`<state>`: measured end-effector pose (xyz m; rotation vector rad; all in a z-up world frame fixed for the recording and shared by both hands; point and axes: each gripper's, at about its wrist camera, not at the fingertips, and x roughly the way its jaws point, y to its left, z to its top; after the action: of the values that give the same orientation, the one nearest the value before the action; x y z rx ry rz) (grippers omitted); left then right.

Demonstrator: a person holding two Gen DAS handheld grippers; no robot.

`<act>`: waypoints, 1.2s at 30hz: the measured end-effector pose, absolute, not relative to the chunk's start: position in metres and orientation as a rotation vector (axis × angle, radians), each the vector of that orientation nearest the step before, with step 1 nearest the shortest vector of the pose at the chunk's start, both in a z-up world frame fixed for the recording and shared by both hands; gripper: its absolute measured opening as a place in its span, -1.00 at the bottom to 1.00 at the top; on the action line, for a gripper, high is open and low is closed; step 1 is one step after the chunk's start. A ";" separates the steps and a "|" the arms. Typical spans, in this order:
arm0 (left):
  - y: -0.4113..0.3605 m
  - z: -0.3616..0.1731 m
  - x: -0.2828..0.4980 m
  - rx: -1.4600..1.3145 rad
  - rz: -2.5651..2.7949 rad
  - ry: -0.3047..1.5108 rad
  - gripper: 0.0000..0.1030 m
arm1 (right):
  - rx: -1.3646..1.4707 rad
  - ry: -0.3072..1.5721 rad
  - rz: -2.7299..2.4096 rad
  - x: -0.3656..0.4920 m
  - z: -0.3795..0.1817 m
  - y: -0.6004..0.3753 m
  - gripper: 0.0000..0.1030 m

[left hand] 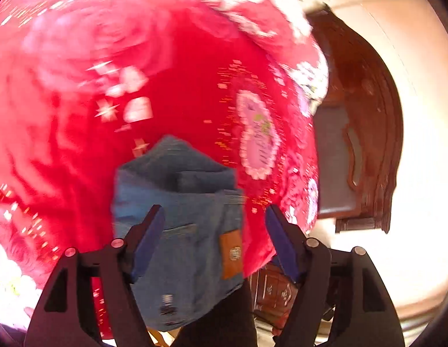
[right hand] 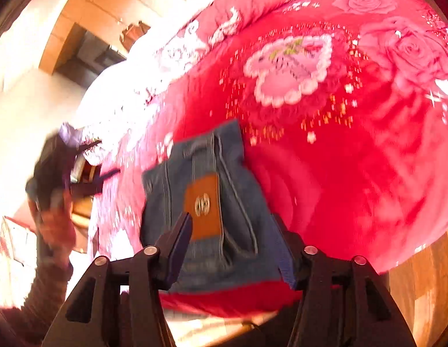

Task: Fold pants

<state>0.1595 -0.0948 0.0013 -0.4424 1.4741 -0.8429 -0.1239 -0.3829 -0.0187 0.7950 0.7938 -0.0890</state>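
On the red floral bedspread (left hand: 180,92) near the bed's edge I see the folded pants (left hand: 177,231) lying in a compact bundle, with my left tongs (left hand: 215,240) and right tongs (right hand: 235,245) both released, gaping above the denim.
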 end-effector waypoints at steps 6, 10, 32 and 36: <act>-0.083 -0.069 0.140 -0.517 -0.712 1.628 0.38 | 0.719 0.886 -0.033 -0.031 -0.034 -0.374 0.21; -0.084 -0.086 0.134 -0.567 -0.647 1.658 0.32 | 0.600 0.973 -0.040 0.009 -0.052 -0.361 0.04; -0.145 -0.006 0.083 0.094 -0.478 1.230 -0.20 | 0.661 0.961 -0.101 -0.021 -0.040 -0.399 -0.21; -0.139 -0.004 0.071 0.111 -0.481 1.235 -0.20 | 0.683 0.986 -0.108 -0.049 -0.045 -0.398 -0.18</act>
<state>0.0706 -0.1395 -0.0037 0.1105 1.2350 -0.4813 -0.0490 -0.3982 -0.0451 0.6826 0.9861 -0.1077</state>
